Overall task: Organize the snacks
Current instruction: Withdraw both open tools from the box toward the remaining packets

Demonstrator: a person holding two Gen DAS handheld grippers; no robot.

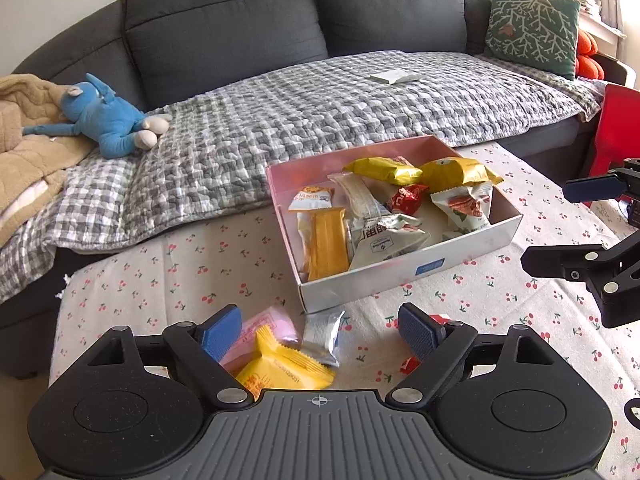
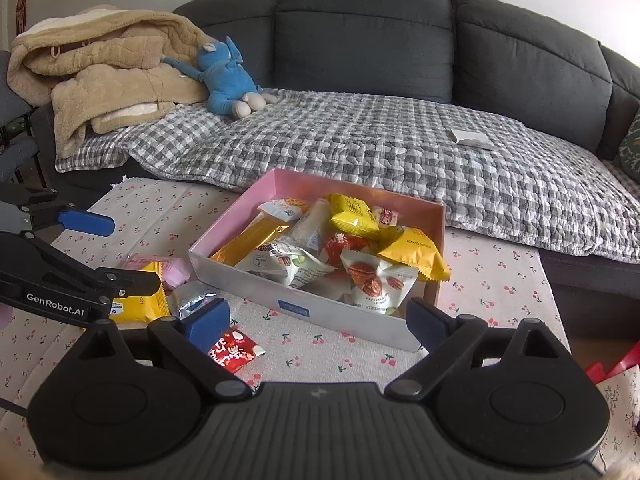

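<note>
Currently both claws are spread wide, nothing between the pads. Left gripper (image 1: 320, 330) hovers over loose snacks on the cherry-print tablecloth (image 1: 160, 280): a yellow packet (image 1: 286, 368), a silver packet (image 1: 322, 336) and a pink wrapper (image 1: 262, 326) lie just under it. Right gripper (image 2: 320, 322) sits near the front edge of the pink-lined box (image 2: 320, 312), with a red packet (image 2: 234, 350) on the cloth by its left pad.

Box holds a pile: gold bar (image 1: 326, 240), yellow packets (image 1: 384, 170), walnut-print bags (image 2: 372, 280), a red round one (image 1: 406, 198).

View differences:
- Left wrist shows the green cushion (image 1: 532, 30), orange pillows (image 1: 588, 56) and a red item (image 1: 618, 128) at the right end of the sofa; right wrist barely catches the cushion.
- Right wrist shows the full beige blanket heap (image 2: 100, 64) and the red packet clearly; in the left wrist it is mostly hidden behind the right pad.
- Both see the blue plush (image 1: 108, 120) and a white card (image 1: 394, 77) on the checked throw (image 1: 300, 108).
- Each view catches the other gripper at its edge.
</note>
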